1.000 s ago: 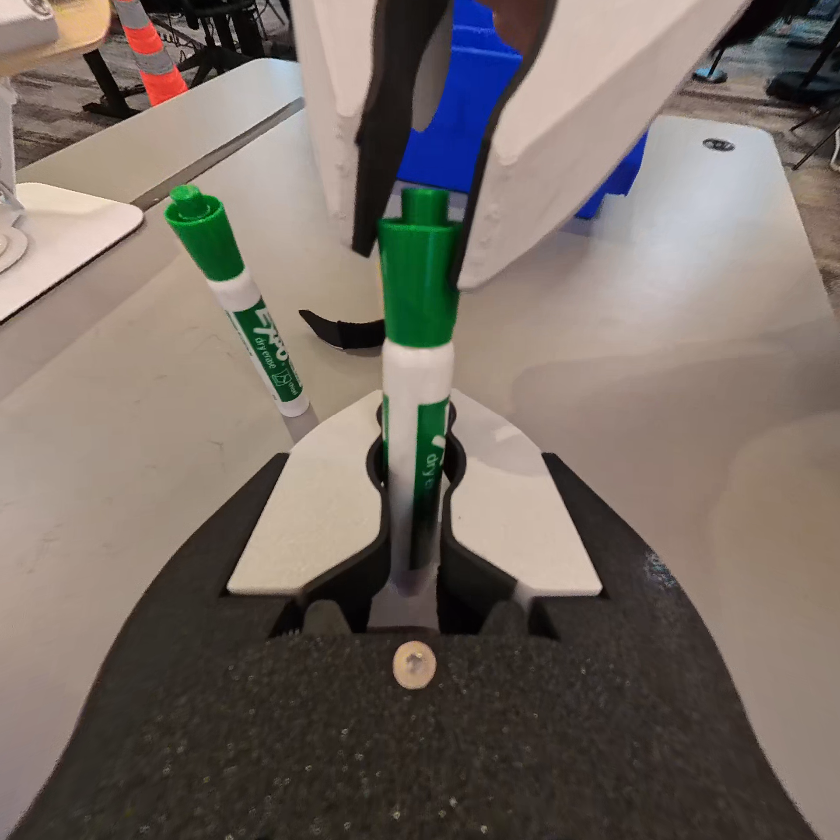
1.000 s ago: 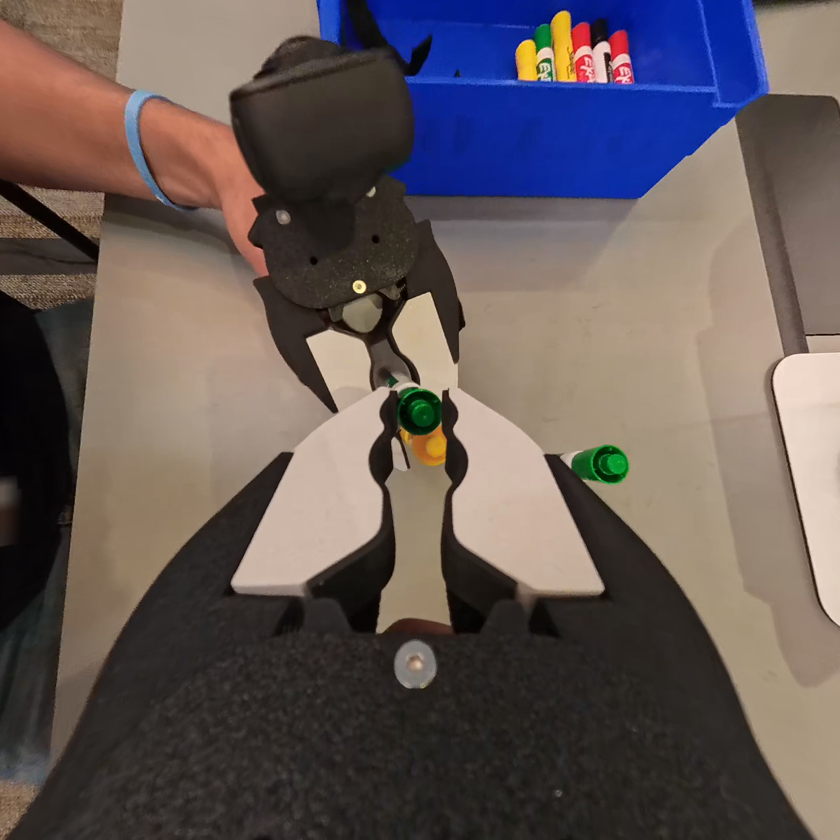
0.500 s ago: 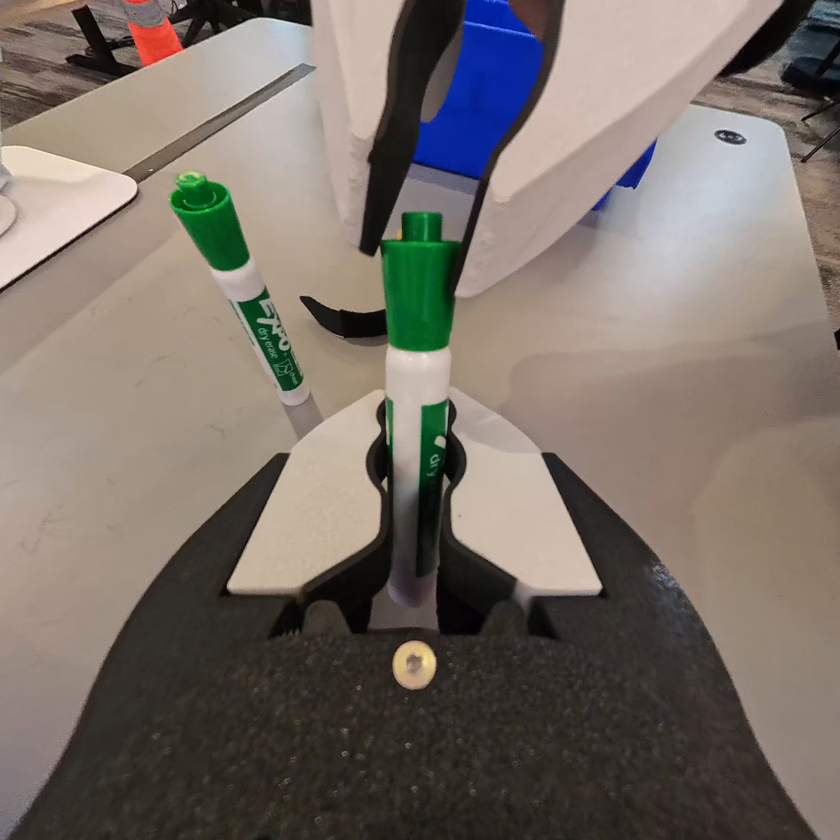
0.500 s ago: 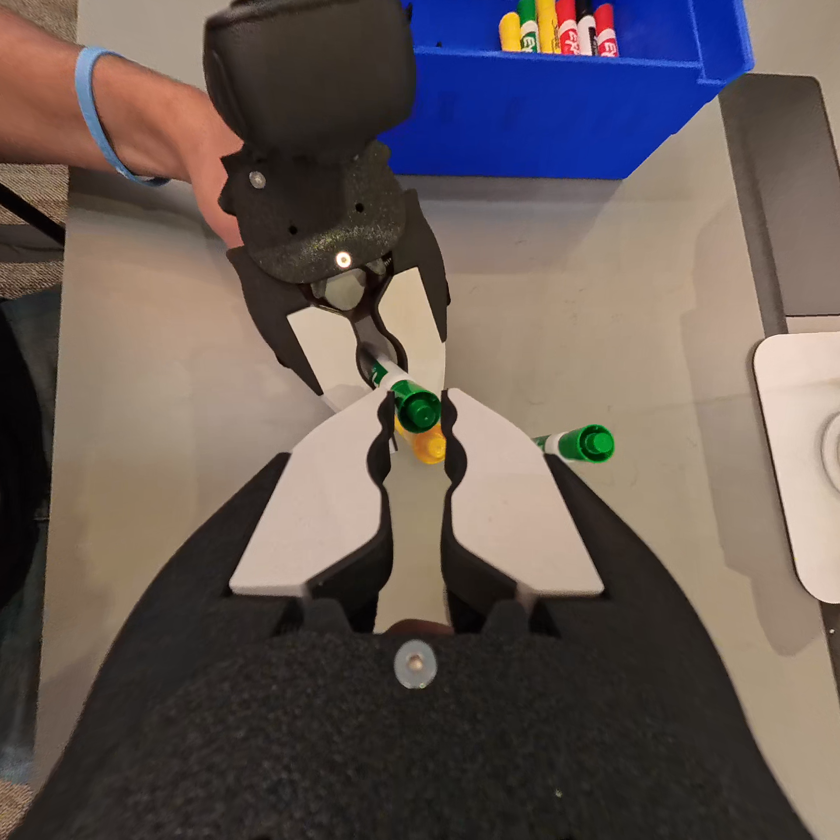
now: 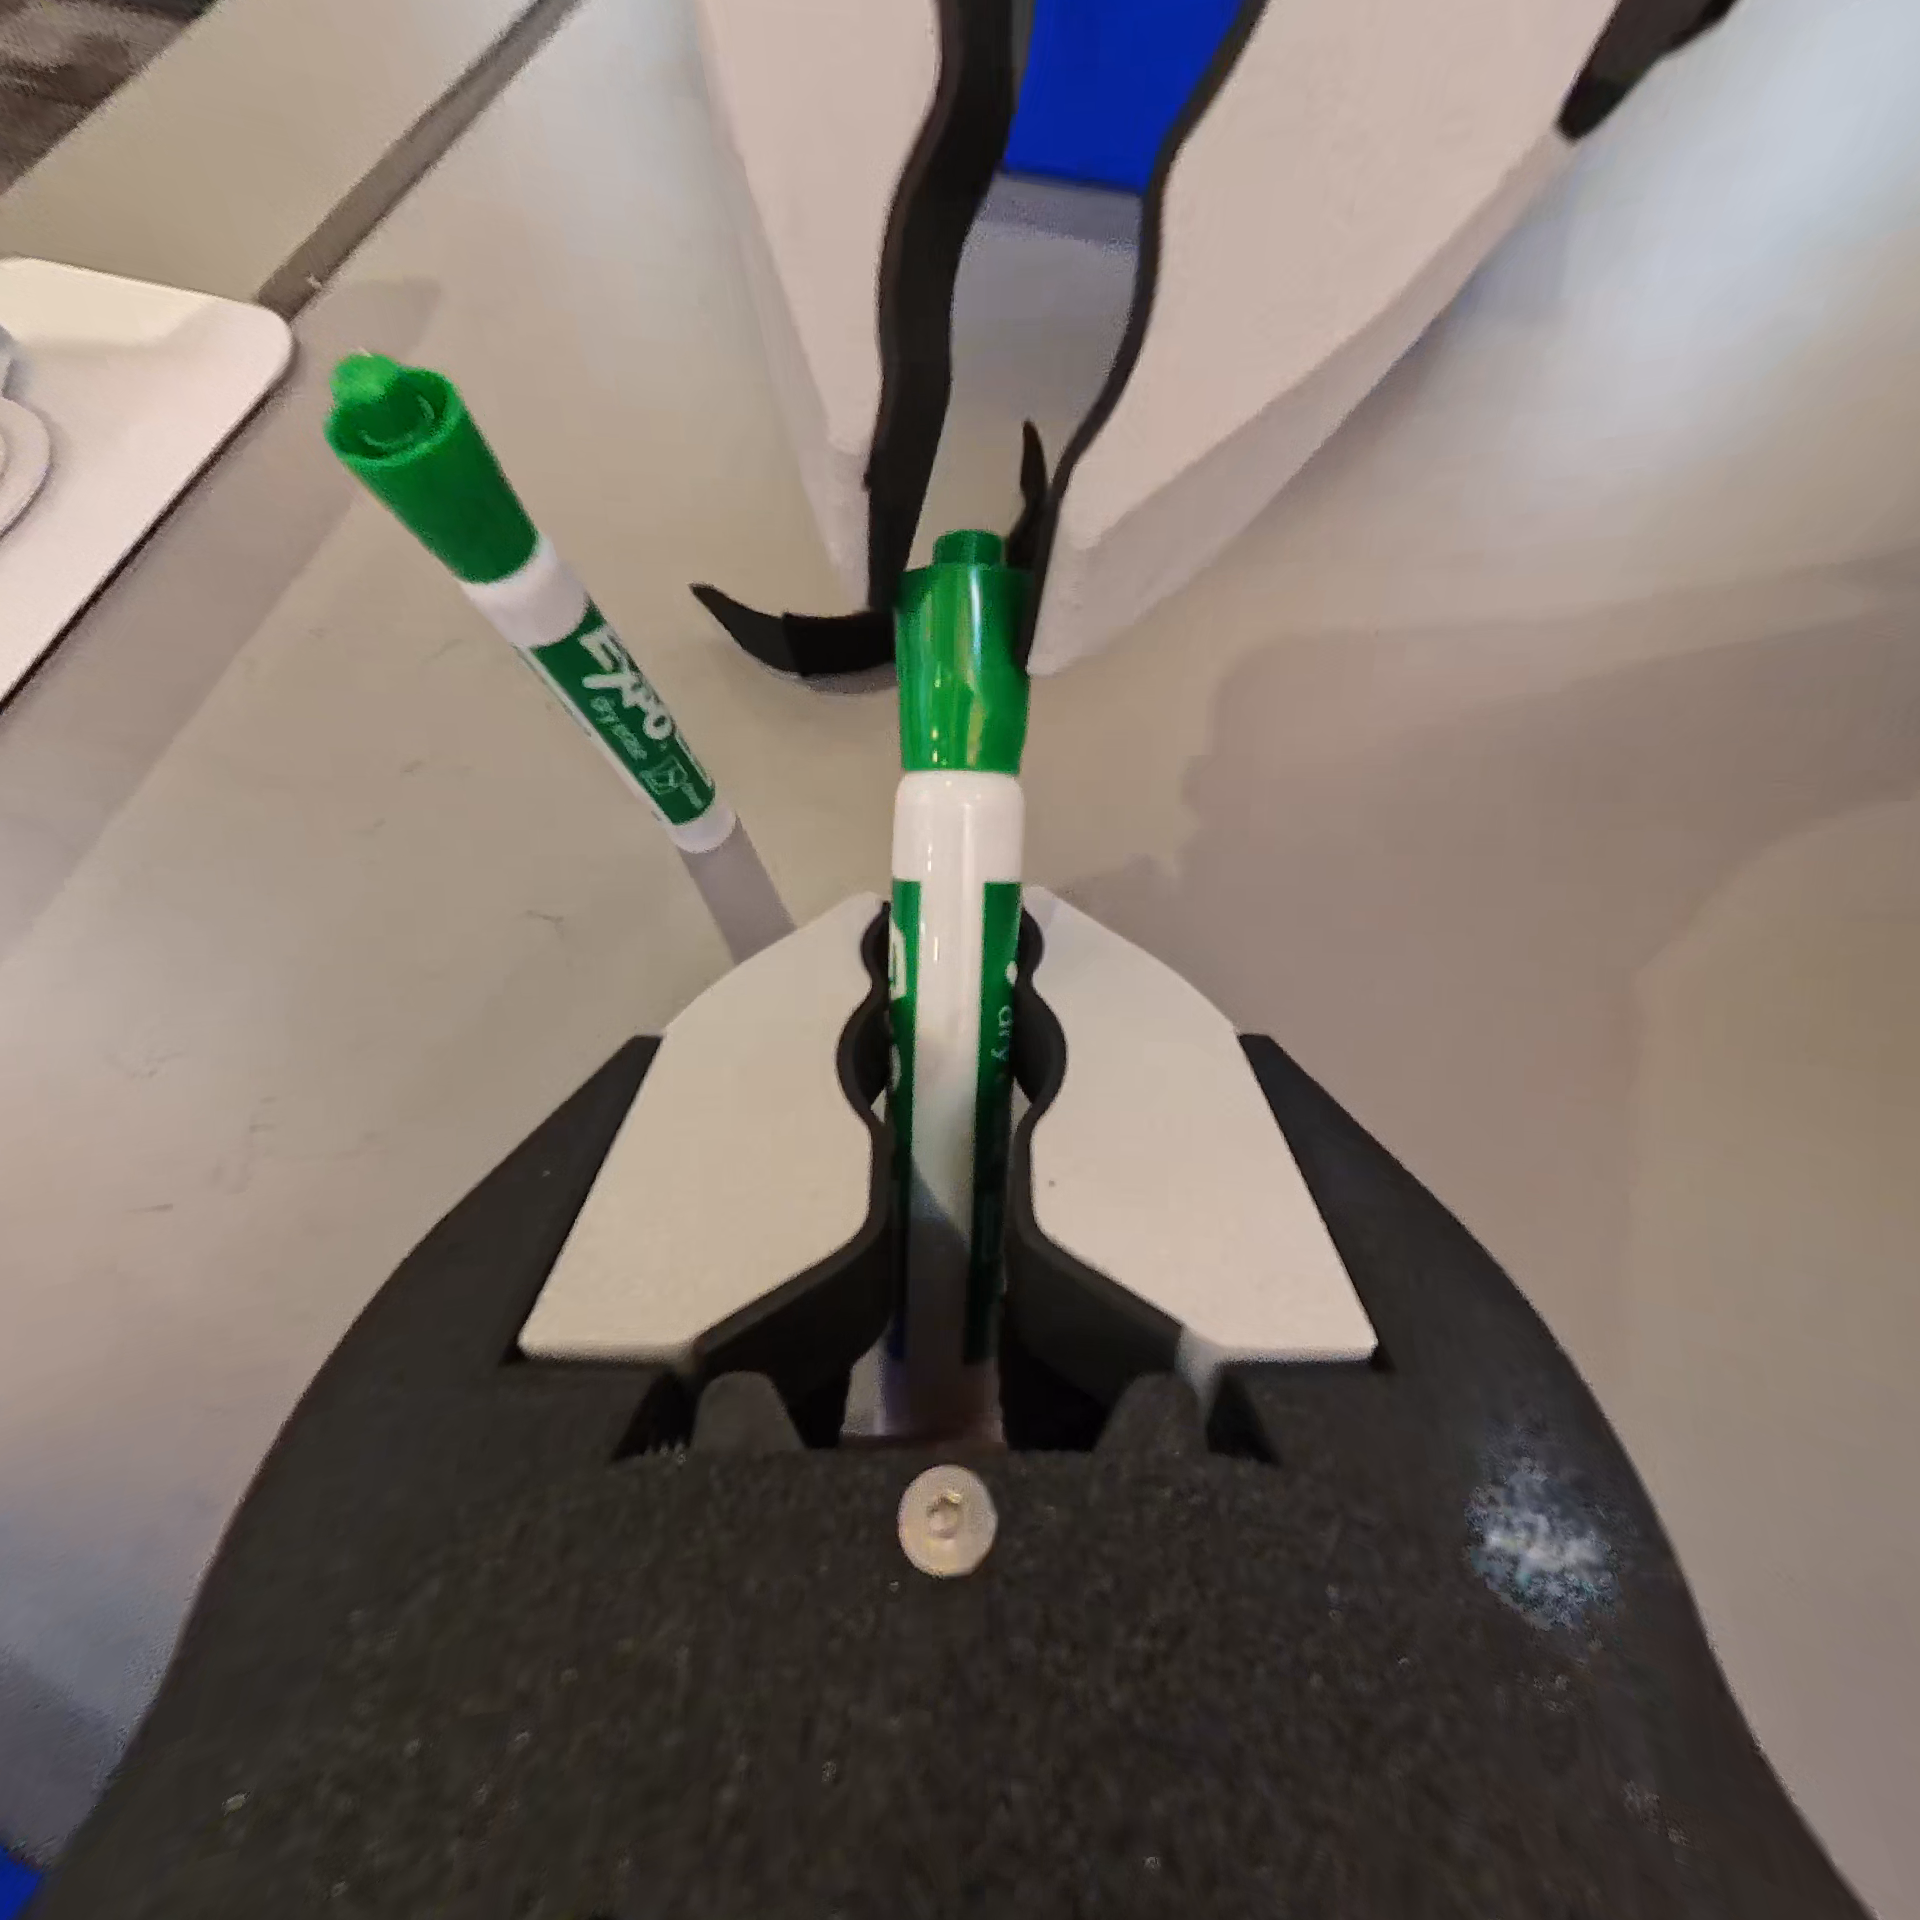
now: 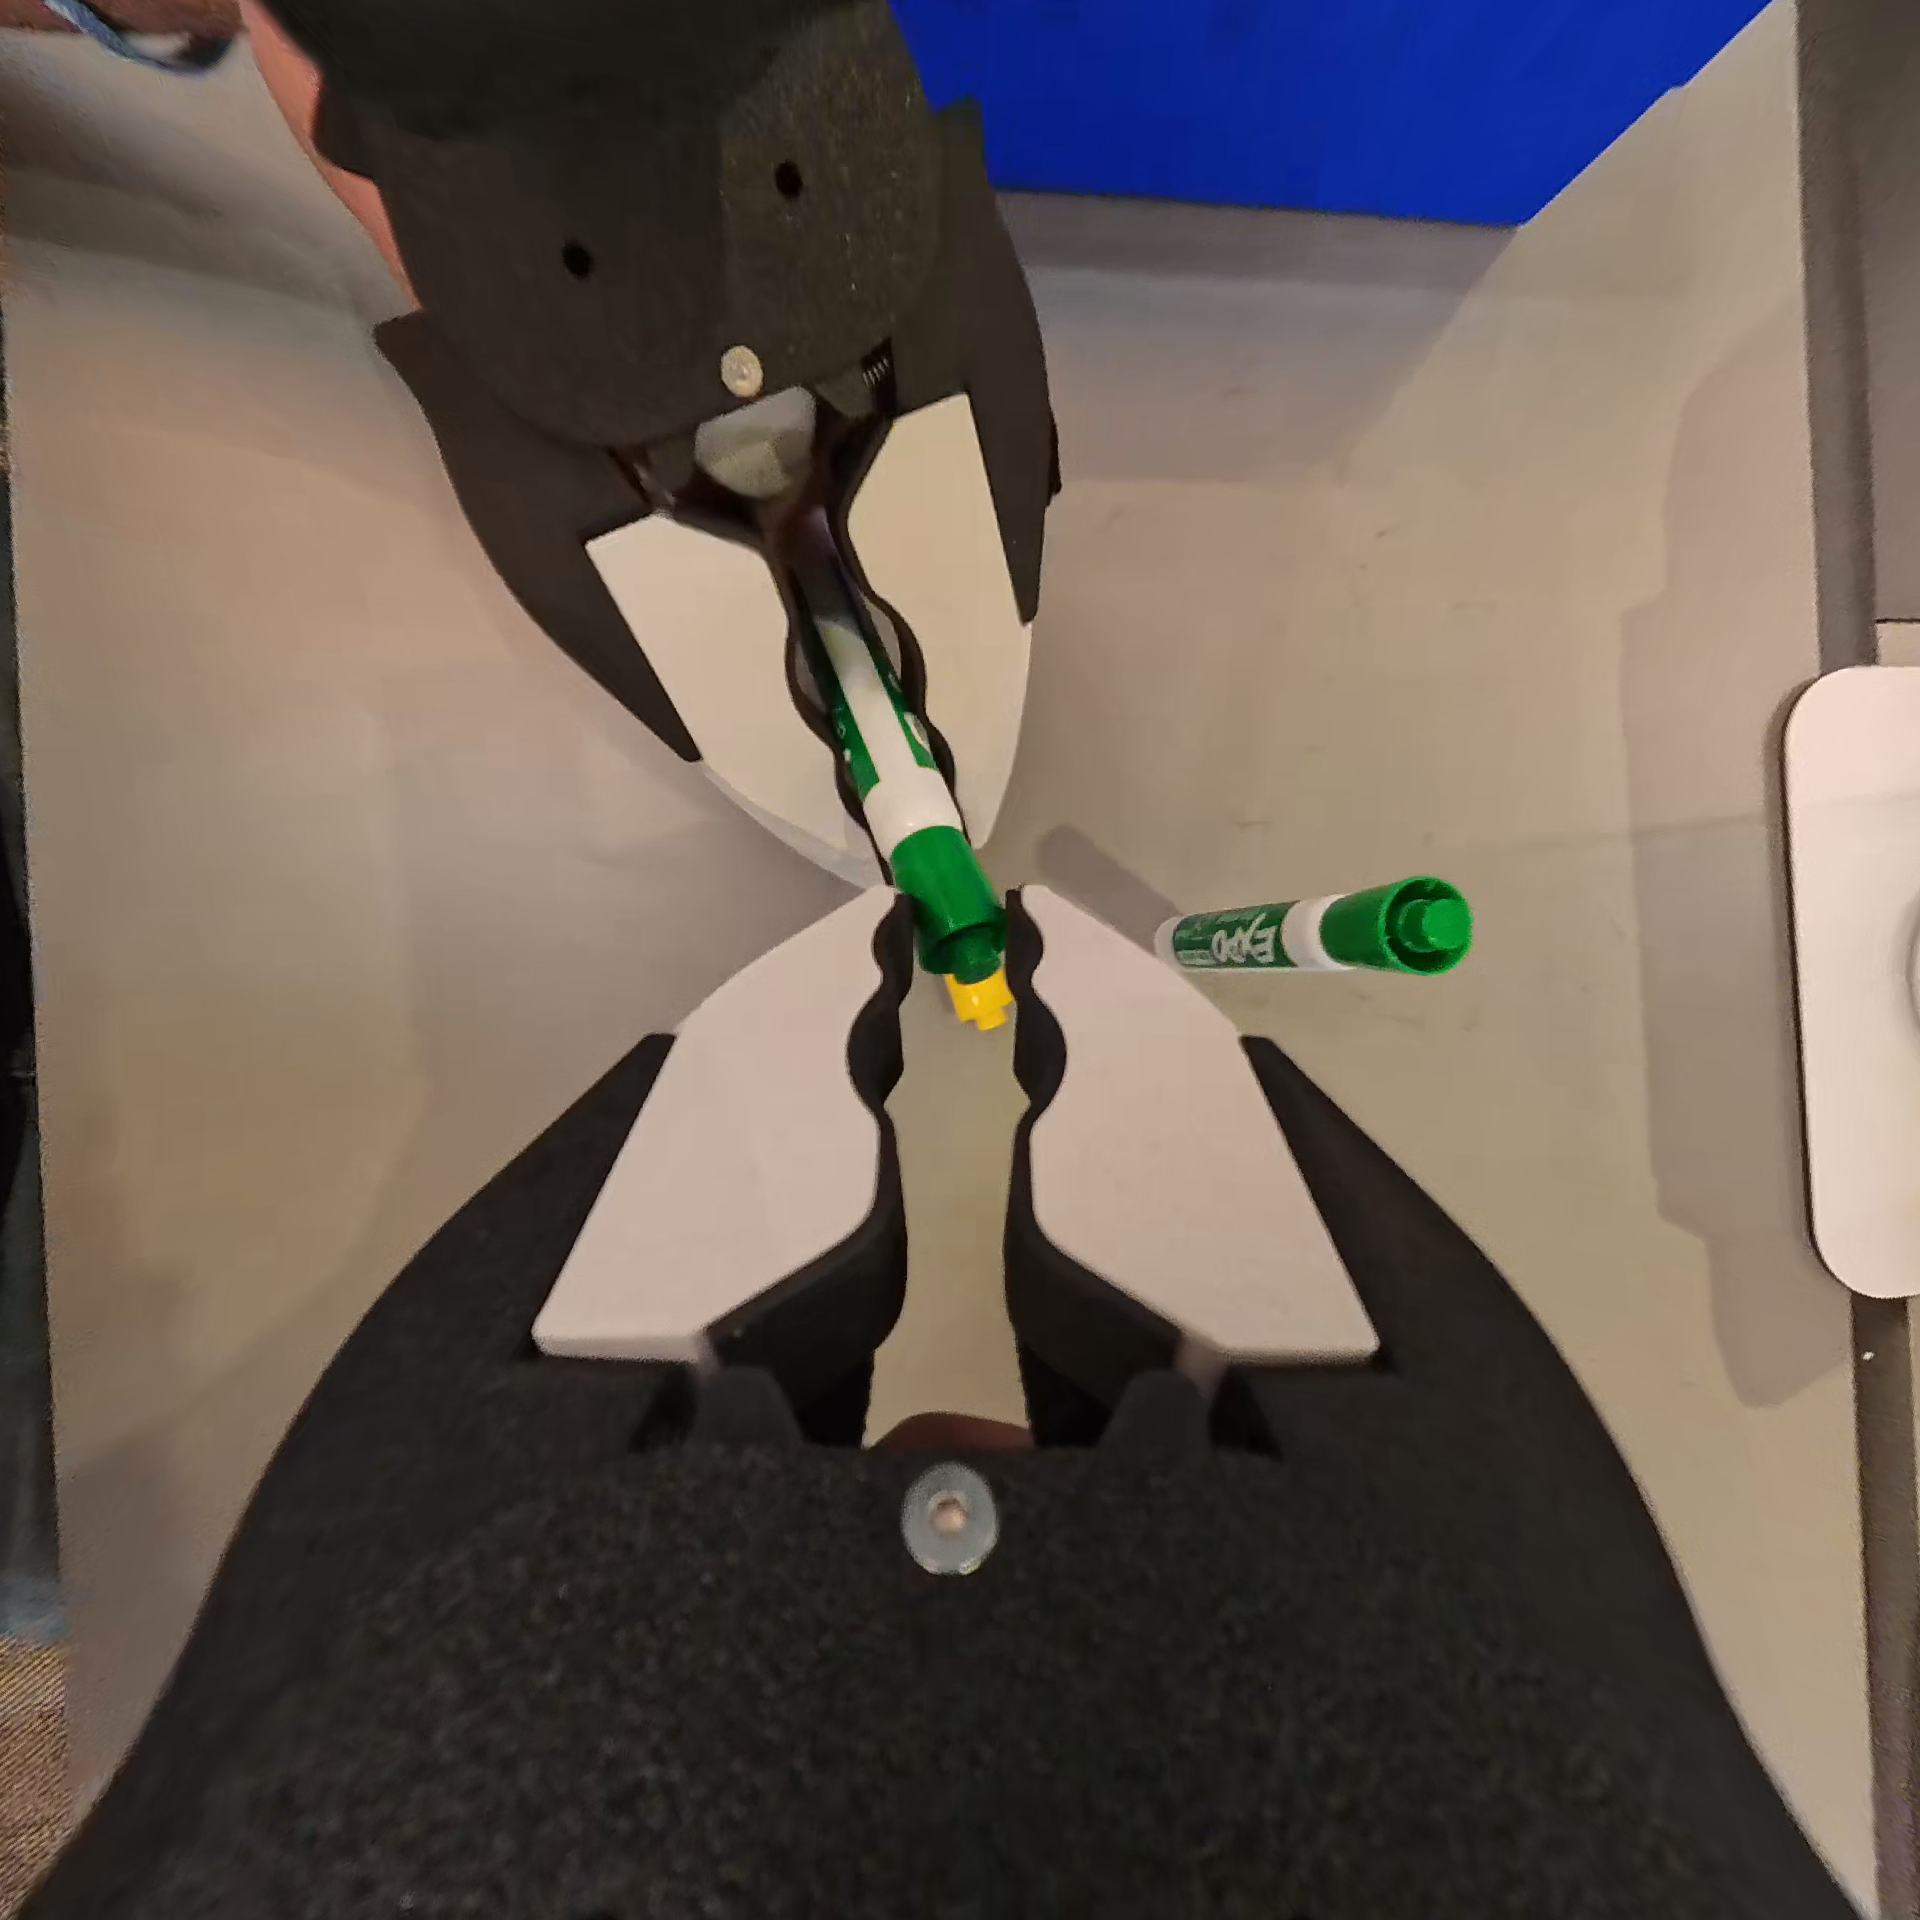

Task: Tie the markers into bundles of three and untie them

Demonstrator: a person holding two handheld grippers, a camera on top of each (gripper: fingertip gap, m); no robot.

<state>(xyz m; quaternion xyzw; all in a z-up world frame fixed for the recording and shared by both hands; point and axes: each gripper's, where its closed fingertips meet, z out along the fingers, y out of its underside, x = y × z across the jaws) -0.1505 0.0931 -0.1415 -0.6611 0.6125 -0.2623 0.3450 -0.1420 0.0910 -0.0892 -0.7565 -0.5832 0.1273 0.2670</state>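
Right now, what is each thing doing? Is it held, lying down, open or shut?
Left gripper: shut on a green marker.
Held green marker: capped, gripped by its barrel, cap pointing forward.
Right gripper: open, fingertips on either side of that marker's cap.
Loose green marker: capped, lying on the table.
Yellow marker: capped, mostly hidden under the held one.
Black strap: loose on the table.

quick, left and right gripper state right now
left gripper: closed on the green marker.
right gripper: open around the cap, empty.

Green markers [image 5: 961, 790], one jaw-clamped
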